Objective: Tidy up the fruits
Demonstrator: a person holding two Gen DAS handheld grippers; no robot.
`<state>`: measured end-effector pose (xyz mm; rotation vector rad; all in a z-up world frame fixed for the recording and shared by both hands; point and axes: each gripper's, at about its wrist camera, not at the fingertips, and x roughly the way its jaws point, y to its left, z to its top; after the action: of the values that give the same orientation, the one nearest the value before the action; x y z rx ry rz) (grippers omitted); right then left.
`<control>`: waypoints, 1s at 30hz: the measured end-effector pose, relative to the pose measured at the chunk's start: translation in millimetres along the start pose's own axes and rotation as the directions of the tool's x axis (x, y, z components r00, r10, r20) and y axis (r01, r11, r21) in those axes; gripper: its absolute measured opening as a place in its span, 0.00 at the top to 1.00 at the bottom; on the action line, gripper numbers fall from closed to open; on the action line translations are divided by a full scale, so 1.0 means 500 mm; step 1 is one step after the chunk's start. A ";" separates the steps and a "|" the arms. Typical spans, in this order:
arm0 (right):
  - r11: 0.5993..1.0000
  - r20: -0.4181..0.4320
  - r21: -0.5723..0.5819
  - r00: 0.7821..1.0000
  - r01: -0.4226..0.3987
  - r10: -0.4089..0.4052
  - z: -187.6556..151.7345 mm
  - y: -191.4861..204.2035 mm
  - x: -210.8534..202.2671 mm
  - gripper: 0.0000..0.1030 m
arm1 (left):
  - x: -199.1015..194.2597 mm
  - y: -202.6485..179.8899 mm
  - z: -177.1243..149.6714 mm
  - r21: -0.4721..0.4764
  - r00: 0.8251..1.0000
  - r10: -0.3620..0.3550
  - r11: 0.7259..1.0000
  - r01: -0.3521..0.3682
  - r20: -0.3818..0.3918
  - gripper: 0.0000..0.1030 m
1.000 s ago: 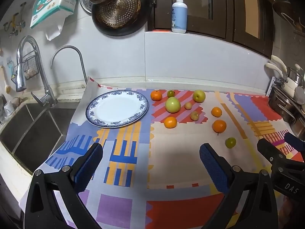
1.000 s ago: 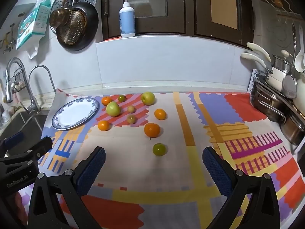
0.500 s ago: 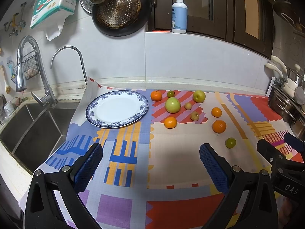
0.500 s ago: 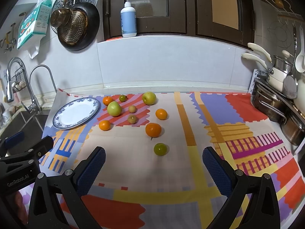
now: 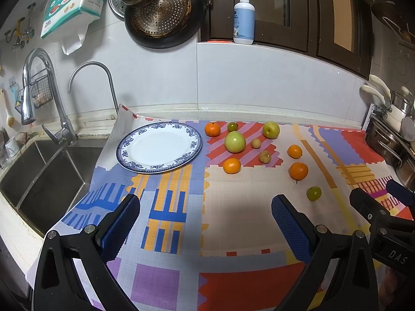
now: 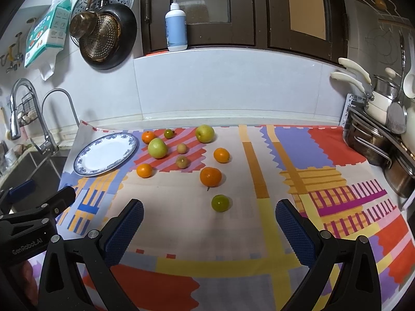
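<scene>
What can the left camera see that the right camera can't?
Only the left view shows the sink basin well, and the right gripper at its edge. Only the right view shows the ladles hanging at far right, and the left gripper at its edge. Both show the plate with nothing on it, the fruits on the mat, the pan and the soap bottle.

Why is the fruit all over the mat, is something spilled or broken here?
Nothing looks broken or spilled. The odd part is that the plate is bare while ten fruits lie loose on the patterned mat beside it. One small green fruit sits apart, nearest the right gripper. Both grippers' fingers are spread and hold nothing.
</scene>
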<state>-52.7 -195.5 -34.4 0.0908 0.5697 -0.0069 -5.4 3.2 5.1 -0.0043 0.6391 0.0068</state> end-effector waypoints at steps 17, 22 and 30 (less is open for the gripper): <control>1.000 -0.001 -0.001 1.000 -0.001 0.001 0.001 0.000 0.001 0.01 | 0.002 -0.002 -0.002 -0.001 1.000 -0.002 1.000 0.002 -0.001 0.00; 1.000 -0.001 0.000 1.000 0.000 0.000 0.001 0.000 0.001 0.01 | 0.004 -0.004 -0.006 0.000 1.000 0.001 1.000 -0.001 -0.003 0.00; 1.000 -0.004 -0.001 1.000 -0.001 0.001 0.001 0.001 0.001 0.01 | 0.004 -0.004 -0.006 -0.001 1.000 0.000 1.000 0.000 -0.003 0.00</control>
<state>-51.9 -195.0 -34.4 0.0905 0.5735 -0.0052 -5.8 1.3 1.6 -0.0051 0.6424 0.0068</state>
